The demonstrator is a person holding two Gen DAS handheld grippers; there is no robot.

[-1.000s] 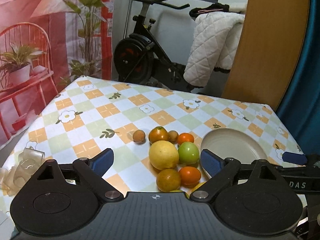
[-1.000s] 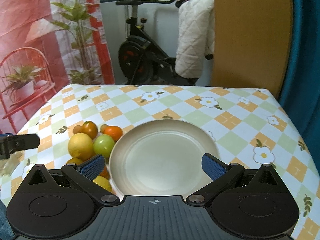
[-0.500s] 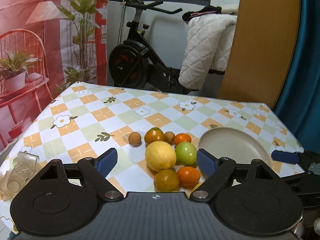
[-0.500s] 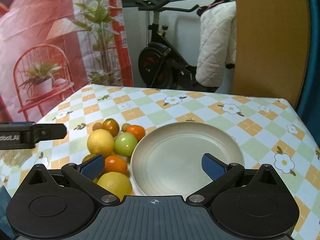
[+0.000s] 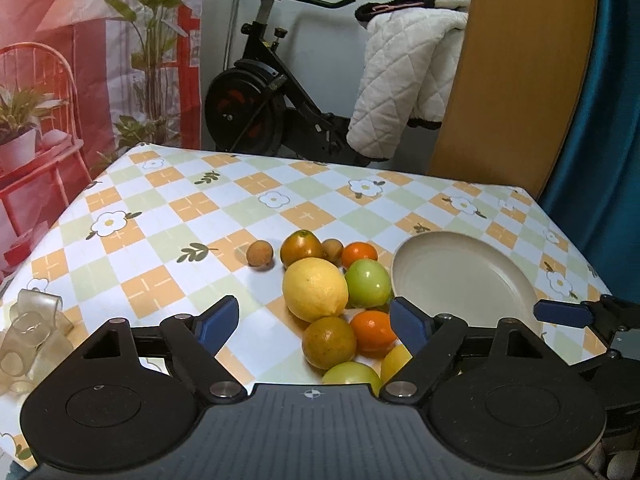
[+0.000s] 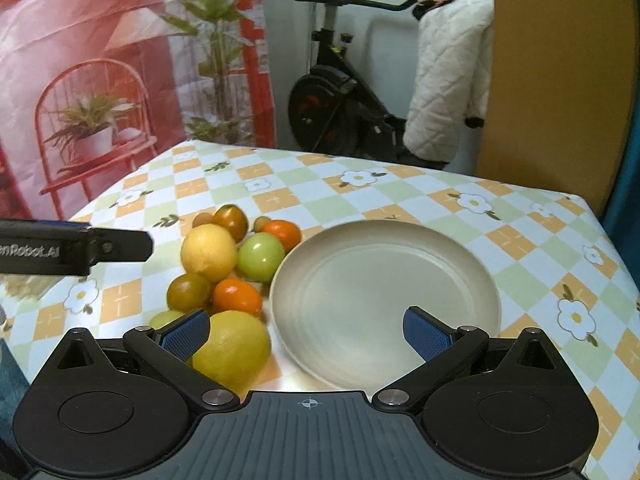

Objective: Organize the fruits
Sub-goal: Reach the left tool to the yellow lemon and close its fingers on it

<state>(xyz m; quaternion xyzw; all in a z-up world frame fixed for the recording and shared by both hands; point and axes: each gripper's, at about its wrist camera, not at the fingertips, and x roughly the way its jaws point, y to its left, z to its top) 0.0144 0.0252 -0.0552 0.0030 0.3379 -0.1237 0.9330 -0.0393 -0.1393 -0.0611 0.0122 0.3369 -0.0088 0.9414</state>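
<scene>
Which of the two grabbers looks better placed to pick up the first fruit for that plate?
Probably the left gripper: its closing jaws already frame the fruit pile, nearest the dark orange. The right gripper hangs open over the empty plate, touching nothing.

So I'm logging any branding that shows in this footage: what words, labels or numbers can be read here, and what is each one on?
"enRobot.AI", white letters on the black finger of the left gripper, seen at the left edge of the right wrist view; the start of the word is cut off by the frame.
No other text is readable: the plate, the fruits and the tablecloth show none.
</scene>
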